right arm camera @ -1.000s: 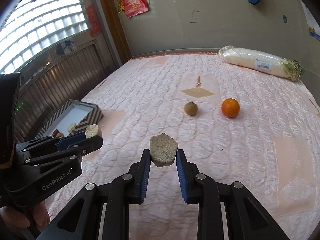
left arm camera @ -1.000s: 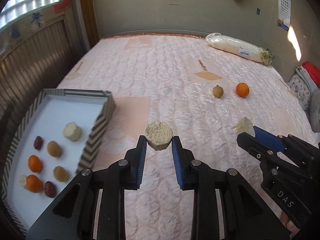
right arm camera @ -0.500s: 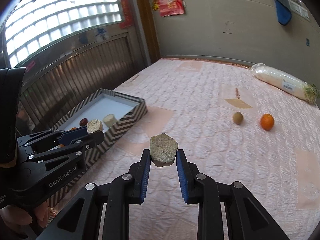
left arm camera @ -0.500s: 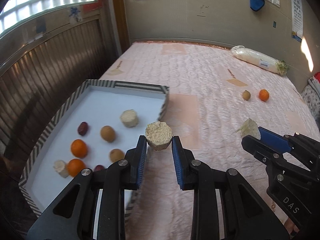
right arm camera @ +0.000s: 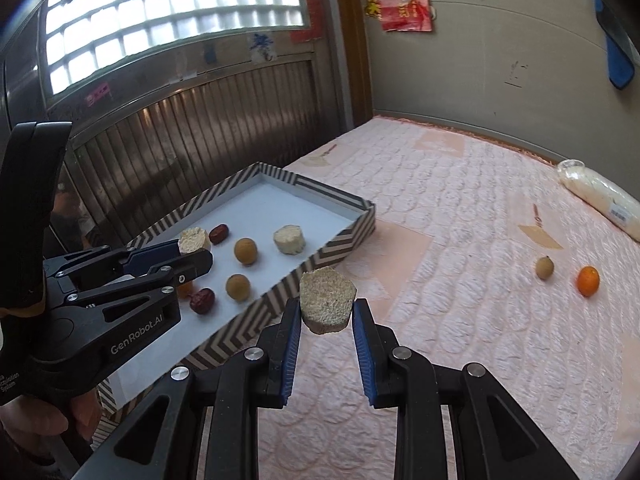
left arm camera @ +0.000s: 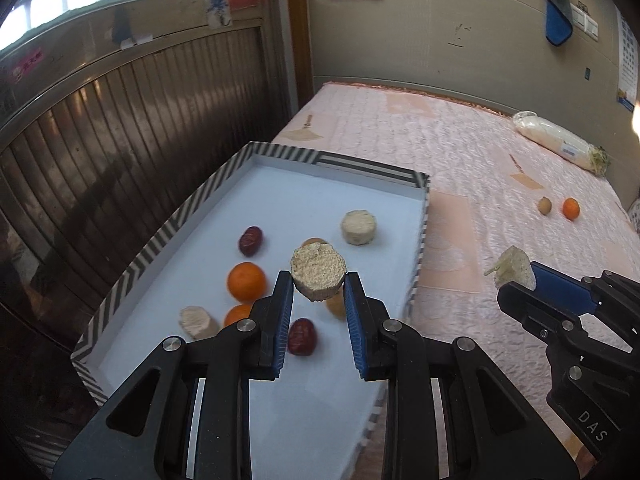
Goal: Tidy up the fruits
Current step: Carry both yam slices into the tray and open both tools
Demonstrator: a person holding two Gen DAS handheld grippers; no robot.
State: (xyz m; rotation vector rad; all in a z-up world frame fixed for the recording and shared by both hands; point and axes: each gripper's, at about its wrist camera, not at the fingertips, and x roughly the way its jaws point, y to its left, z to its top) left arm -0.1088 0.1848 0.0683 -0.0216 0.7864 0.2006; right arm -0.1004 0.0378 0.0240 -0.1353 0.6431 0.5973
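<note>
- The left gripper (left arm camera: pixel 318 292) has its jaws clamped narrowly on a pale, crumbly cut chunk (left arm camera: pixel 318 270), pinched by its sides so the flat face stays up. In my judgement it hangs over the tray because that is where the piece belongs.
- The right gripper (right arm camera: pixel 326 318) holds a similar chunk (right arm camera: pixel 327 300) the same way, above the bed just outside the tray wall, likely waiting its turn.
- The striped tray (left arm camera: pixel 280 154) lies on the bed's edge and gathers the sorted pieces: an orange (left arm camera: pixel 246 281), a red date (left arm camera: pixel 251 240), another pale chunk (left arm camera: pixel 358 227).
- Well apart on the quilt (right arm camera: pixel 460 216), a small orange (right arm camera: pixel 588 280) and a brown fruit (right arm camera: pixel 544 267) are not yet collected.
</note>
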